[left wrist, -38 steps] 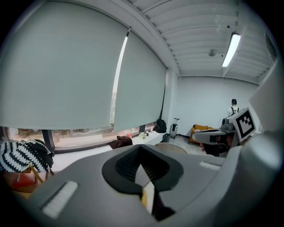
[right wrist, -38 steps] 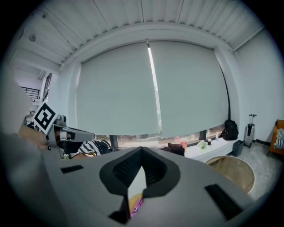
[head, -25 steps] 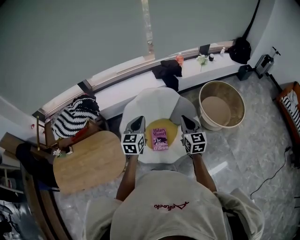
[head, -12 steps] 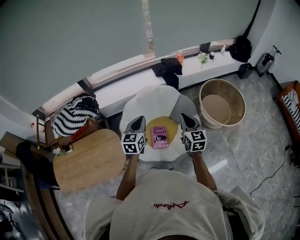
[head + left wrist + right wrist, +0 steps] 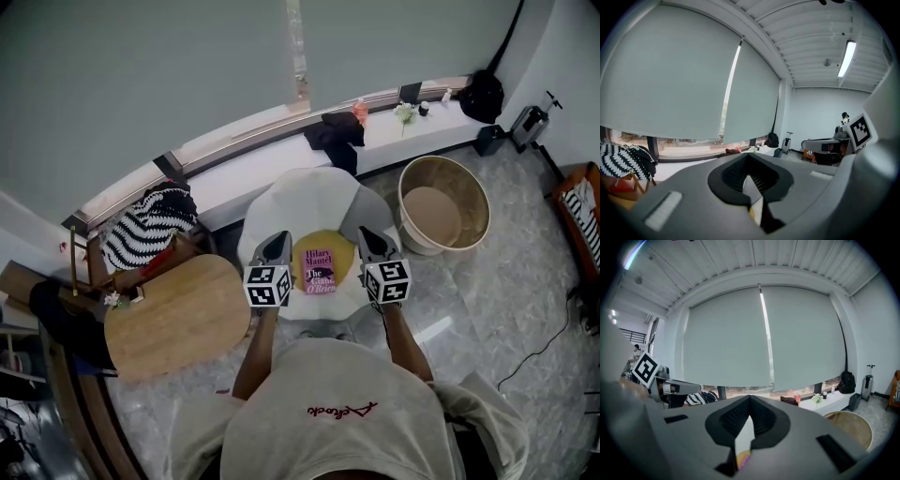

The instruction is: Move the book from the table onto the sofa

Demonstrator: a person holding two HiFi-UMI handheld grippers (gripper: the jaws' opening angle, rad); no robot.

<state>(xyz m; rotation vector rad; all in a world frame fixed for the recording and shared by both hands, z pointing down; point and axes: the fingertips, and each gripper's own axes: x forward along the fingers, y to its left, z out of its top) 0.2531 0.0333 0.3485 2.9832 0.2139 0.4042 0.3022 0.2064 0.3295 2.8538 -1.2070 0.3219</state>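
Observation:
The pink book lies flat on a yellow cushion on the seat of the white sofa. My left gripper hovers just left of the book and my right gripper just right of it. Both are shut, hold nothing and are apart from the book. In the left gripper view the jaws meet tip to tip, pointing at the window blinds. The right gripper looks the same, and a sliver of yellow and pink shows below its closed jaws.
A wooden table stands to the left of the sofa, with a black-and-white striped bundle behind it. A round tan tub sits on the floor at the right. Black cloth and small items lie on the window sill.

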